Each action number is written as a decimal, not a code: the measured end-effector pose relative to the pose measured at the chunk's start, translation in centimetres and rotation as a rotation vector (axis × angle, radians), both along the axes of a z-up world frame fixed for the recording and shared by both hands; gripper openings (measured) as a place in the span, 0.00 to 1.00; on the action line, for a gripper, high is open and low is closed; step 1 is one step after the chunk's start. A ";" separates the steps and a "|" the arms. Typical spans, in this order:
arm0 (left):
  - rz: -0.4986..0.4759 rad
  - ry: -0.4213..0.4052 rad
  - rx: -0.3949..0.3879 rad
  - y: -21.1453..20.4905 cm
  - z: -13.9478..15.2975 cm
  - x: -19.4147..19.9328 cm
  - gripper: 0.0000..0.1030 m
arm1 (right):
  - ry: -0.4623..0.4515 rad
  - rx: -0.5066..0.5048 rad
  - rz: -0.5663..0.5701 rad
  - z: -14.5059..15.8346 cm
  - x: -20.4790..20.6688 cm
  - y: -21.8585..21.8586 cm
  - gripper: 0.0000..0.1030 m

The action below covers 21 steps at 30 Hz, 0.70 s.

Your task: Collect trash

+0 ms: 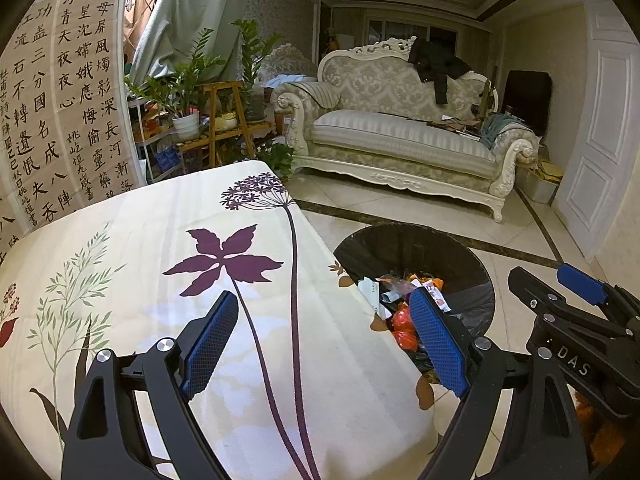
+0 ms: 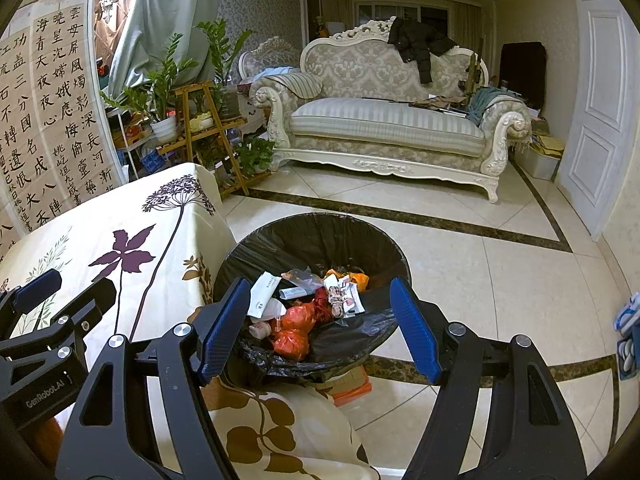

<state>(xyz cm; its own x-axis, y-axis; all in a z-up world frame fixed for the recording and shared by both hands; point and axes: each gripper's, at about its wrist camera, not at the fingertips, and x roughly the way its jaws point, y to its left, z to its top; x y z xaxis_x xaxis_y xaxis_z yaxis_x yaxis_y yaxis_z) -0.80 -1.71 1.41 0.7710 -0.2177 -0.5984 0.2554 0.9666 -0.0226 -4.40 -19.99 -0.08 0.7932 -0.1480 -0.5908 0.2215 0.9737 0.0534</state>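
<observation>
- Left gripper (image 1: 332, 344): fingers spread wide apart, nothing held between the blue pads (image 1: 210, 342). It hangs over the near right part of the surface (image 1: 132, 240), which is covered by a cream cloth printed with purple flowers.
- Right of the left gripper's right finger, past the surface edge: the trash bin (image 1: 404, 240), lined with a black bag, standing on the floor. That finger overlaps the bin's near left rim in the left wrist view.
- Far right of the left gripper: the right gripper's black frame and one blue-tipped finger are visible at the same level.
- Right gripper (image 2: 320, 328): fingers spread wide apart, nothing held. It hangs above the near half of the trash bin (image 2: 320, 228), so that the bin opening sits between the two fingers.
- Directly ahead of and below the right gripper, inside the bin: the trash (image 2: 308, 308), a pile of orange plastic bags, white paper wrappers and small packets, heaped toward the near left side.
- Left of the right gripper: the cloth-covered surface (image 2: 80, 232), its edge just beside the bin; the left gripper (image 2: 64, 300) shows over it.
- Below the right gripper, under the bin's near rim: a flat orange and white carton (image 2: 352, 388) on the floor.
- Well ahead of both grippers: an ornate cream sofa (image 2: 384, 120) with a dark jacket (image 2: 416, 46) draped on its backrest.
- Ahead and to the left: potted plants (image 2: 164, 88) on a wooden stand, and a calligraphy screen (image 2: 48, 100) behind the surface.
</observation>
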 end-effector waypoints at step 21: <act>0.002 0.013 -0.009 0.0 0.1 0.1 0.82 | 0.000 0.001 0.000 0.0 0.0 0.0 0.68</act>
